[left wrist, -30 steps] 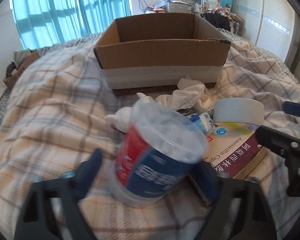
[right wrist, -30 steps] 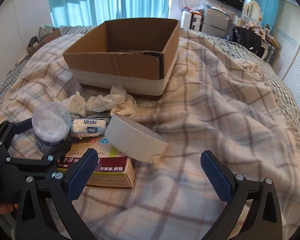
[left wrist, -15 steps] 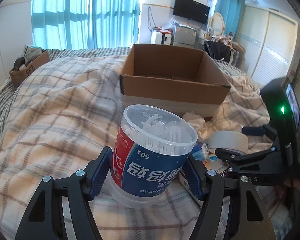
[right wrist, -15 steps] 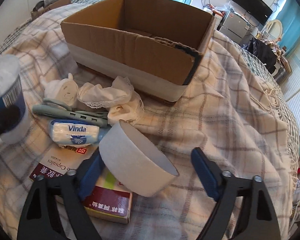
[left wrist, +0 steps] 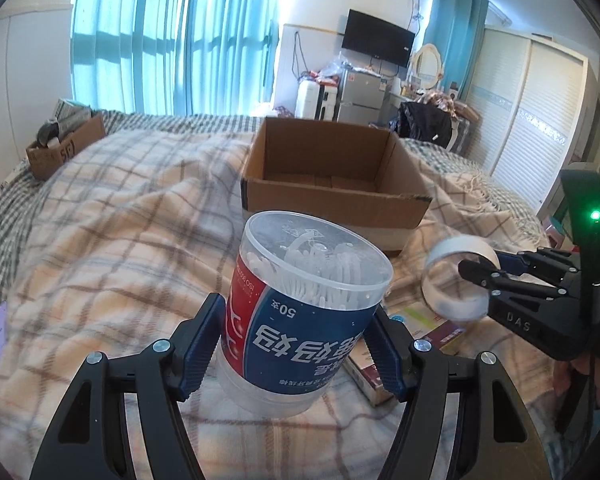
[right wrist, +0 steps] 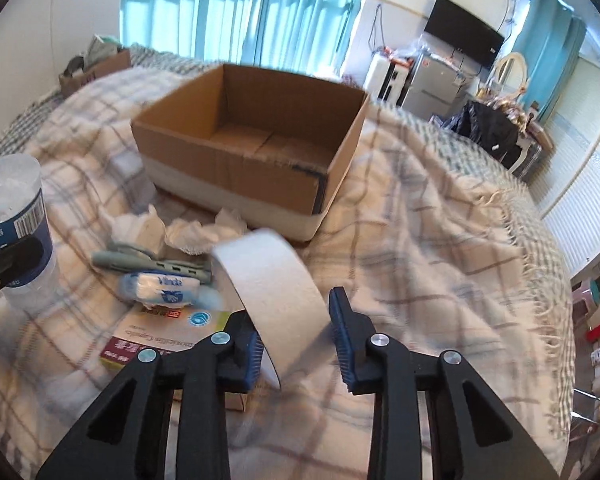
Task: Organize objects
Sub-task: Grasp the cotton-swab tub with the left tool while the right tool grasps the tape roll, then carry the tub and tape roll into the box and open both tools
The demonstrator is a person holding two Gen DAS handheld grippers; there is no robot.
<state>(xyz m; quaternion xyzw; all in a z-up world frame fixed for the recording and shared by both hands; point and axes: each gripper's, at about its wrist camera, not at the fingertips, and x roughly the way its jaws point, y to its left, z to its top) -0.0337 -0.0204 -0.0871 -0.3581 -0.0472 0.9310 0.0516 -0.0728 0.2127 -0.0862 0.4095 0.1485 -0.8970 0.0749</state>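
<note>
My left gripper (left wrist: 296, 344) is shut on a clear cotton swab tub (left wrist: 300, 308) with a red and blue label and holds it above the bed; the tub also shows at the left edge of the right wrist view (right wrist: 12, 216). My right gripper (right wrist: 296, 340) is shut on a white tape roll (right wrist: 276, 292) and has it lifted off the blanket; the roll (left wrist: 456, 276) also shows in the left wrist view. An open, empty cardboard box (right wrist: 256, 148) stands on the bed beyond both grippers (left wrist: 332, 176).
On the plaid blanket (right wrist: 420, 216) lie a medicine box (right wrist: 168, 336), a Vinda tissue pack (right wrist: 160, 284), a grey-green tool (right wrist: 152, 264) and crumpled white cloth (right wrist: 188, 232). A small box of clutter (left wrist: 64, 144) sits at the far left bed edge.
My left gripper has lifted the swab tub upright off the bed. My right gripper has closed on the tape roll and raised it from the medicine box.
</note>
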